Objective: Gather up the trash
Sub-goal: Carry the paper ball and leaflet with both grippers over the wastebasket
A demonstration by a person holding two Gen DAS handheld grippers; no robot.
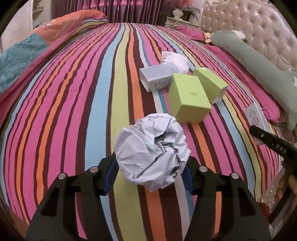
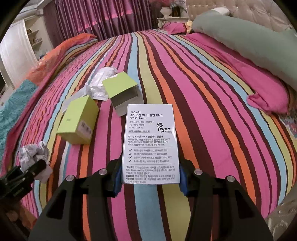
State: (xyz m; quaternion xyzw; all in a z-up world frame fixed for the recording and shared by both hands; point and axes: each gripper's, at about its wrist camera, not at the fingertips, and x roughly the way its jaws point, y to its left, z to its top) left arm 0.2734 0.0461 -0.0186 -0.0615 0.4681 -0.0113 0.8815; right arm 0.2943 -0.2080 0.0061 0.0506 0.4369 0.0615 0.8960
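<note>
My left gripper (image 1: 150, 170) is shut on a crumpled ball of white paper (image 1: 152, 150), held over the striped bed (image 1: 74, 111). My right gripper (image 2: 149, 178) is shut on a flat grey cosmetics box (image 2: 151, 144) with Korean print and a Vegan logo. On the bed lie a closed green box (image 1: 189, 98), an open green box (image 1: 209, 85), a grey-white box (image 1: 156, 77) and a crumpled white wrapper (image 1: 174, 59). In the right wrist view the same green boxes (image 2: 78, 120) (image 2: 122, 90), the wrapper (image 2: 100, 83) and the held paper ball (image 2: 35, 153) show at the left.
A grey-green bolster (image 1: 259, 63) and pink pillow (image 1: 250, 87) lie along the tufted headboard (image 1: 259, 27) at right. A folded orange and blue quilt (image 1: 46, 35) lies at the left edge. A nightstand with a vase (image 1: 178, 16) stands behind, before purple curtains.
</note>
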